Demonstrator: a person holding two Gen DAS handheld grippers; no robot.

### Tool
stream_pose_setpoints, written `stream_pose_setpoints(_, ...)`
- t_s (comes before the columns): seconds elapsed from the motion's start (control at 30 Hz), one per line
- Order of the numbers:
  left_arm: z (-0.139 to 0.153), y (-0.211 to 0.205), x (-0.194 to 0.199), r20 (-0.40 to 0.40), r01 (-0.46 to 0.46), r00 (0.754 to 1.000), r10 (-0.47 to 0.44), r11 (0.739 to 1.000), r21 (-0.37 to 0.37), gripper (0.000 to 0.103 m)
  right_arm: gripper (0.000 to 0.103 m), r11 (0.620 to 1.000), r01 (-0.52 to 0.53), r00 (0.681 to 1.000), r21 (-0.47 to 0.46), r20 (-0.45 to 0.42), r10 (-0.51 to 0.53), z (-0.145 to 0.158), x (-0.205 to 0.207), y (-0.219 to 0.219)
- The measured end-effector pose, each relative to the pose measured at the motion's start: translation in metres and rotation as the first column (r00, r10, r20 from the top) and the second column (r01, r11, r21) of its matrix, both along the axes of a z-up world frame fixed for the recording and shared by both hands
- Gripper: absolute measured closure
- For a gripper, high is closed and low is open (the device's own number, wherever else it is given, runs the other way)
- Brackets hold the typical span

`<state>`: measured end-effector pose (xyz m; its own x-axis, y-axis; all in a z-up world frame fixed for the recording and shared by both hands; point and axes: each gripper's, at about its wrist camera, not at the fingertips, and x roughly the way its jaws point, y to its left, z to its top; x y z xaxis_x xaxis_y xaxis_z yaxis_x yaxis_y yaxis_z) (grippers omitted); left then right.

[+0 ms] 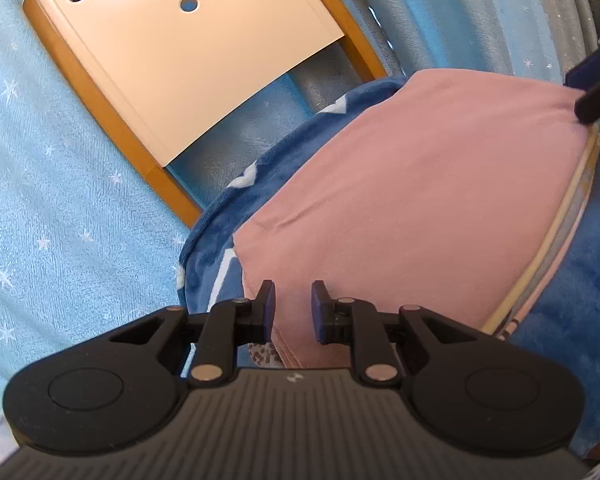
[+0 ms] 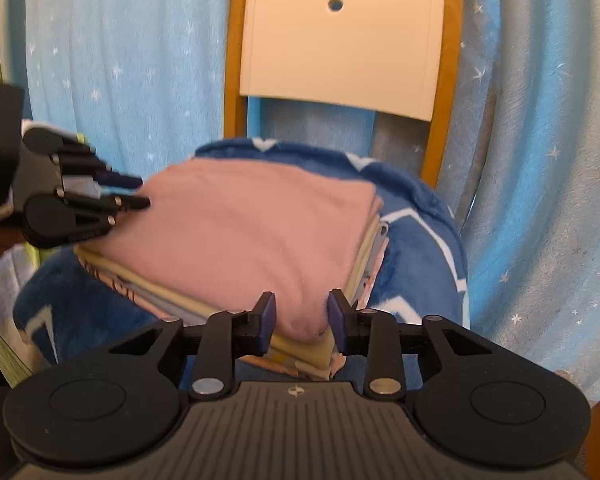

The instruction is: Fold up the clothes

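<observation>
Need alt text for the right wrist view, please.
A folded pink garment tops a stack of folded clothes on a blue blanket. The right tongs sit open around its near corner; the left tongs touch its far left edge. Behind stand a chair and a blue curtain.

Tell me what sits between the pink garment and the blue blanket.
Several folded clothes, cream and patterned layers, stacked under the pink garment on the blue blanket; right wrist view shows it.

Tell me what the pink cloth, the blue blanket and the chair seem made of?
Pink cloth: smooth matte knit, probably cotton; soft creases.
Blue blanket: plush fleece, going by its fuzzy nap.
Chair: orange-brown wooden-looking frame, glossy cream back panel, painted wood or plastic; can't tell.
</observation>
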<state>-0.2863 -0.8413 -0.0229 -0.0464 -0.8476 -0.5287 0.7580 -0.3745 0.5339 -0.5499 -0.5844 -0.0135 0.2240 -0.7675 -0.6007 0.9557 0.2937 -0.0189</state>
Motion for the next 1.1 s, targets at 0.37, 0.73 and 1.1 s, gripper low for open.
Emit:
stream_pose_setpoints(0.37,0.012,0.047,0.009,-0.047,0.001,0.999,-0.003,0.999,-0.04,0.07,0.063,0.998,-0.039,0.995,-0.059,-0.091,0.034,0.004,0.011,0.034)
stream_pose_setpoints(0.73,-0.017,0.104,0.022,-0.177,-0.067,0.982,0.07,0.997,0.022,0.057,0.049,0.999,-0.048,0.992,0.012,-0.113,0.049,-0.034,0.035,0.064)
stream_pose_setpoints(1.1,-0.018,0.111,0.019,-0.335,-0.124,0.929,0.154,0.986,0.108,0.038,0.035,0.992,0.125,0.991,0.03,0.047,-0.127,-0.043,0.031,0.07)
